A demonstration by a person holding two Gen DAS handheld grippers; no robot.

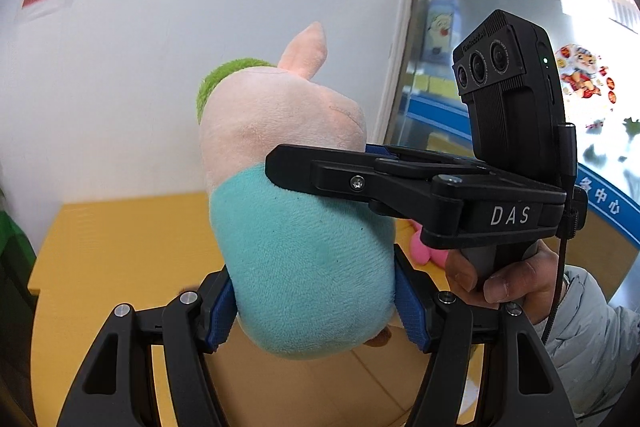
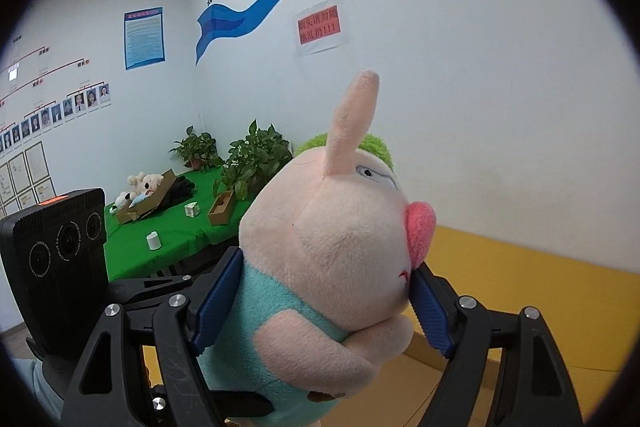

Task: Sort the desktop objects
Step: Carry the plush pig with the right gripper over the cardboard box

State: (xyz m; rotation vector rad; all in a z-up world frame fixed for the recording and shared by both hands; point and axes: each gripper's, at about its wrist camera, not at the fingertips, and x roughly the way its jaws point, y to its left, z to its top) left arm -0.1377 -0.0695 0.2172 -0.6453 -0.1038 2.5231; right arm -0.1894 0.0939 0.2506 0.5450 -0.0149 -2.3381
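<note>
You're holding one plush pig toy w/ both grippers at once, up in the air above the yellow tabletop.

Left gripper: its blue-padded fingers are pinching the toy's teal body low down, one pad on each side, fabric bulging btwn them.

Right gripper: its fingers are squeezing the toy higher up, approx where the pink head meets the teal shirt; the right pad is pressing just under the pink snout, the left pad against the back of the shirt.

The toy is sitting roughly upright, ear pointing up, green tuft on the head's far side.

In the left wrist view your right hand is gripping the other tool's handle, pale sleeve behind it, and sth pink is lying on the tabletop beyond the toy, mostly hidden.

Right wrist view: a green-covered table w/ cardboard boxes, plush toys & potted plants is standing well apart in the room's corner.
</note>
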